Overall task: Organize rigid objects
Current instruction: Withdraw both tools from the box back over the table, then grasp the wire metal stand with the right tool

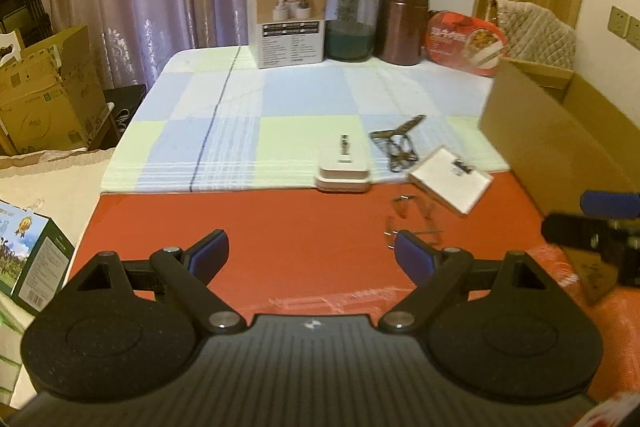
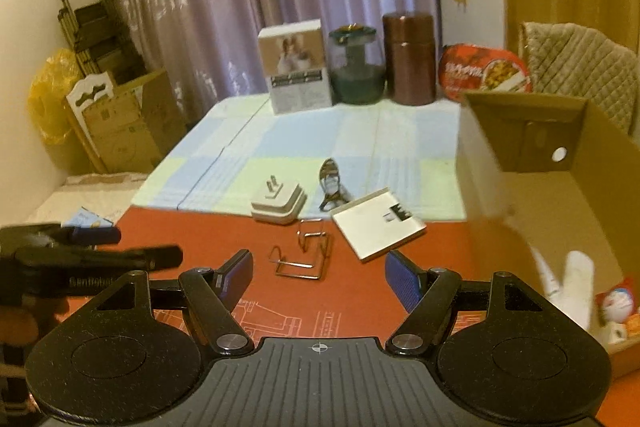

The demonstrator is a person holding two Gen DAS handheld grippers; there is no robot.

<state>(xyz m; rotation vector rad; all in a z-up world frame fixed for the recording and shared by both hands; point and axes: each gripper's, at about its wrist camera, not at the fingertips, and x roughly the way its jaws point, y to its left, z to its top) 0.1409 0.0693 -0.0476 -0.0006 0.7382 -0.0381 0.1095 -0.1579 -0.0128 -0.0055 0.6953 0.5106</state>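
On the table lie a white plug adapter, a metal tool like tongs, a white card box and a wire stand. My left gripper is open and empty over the red mat, short of them. My right gripper is open and empty, just behind the wire stand. An open cardboard box at the right holds a white object and a small toy.
A white carton, a green glass jar, a brown canister and a red packet stand along the table's far edge. Cardboard boxes sit on the floor at the left. The red mat covers the near table.
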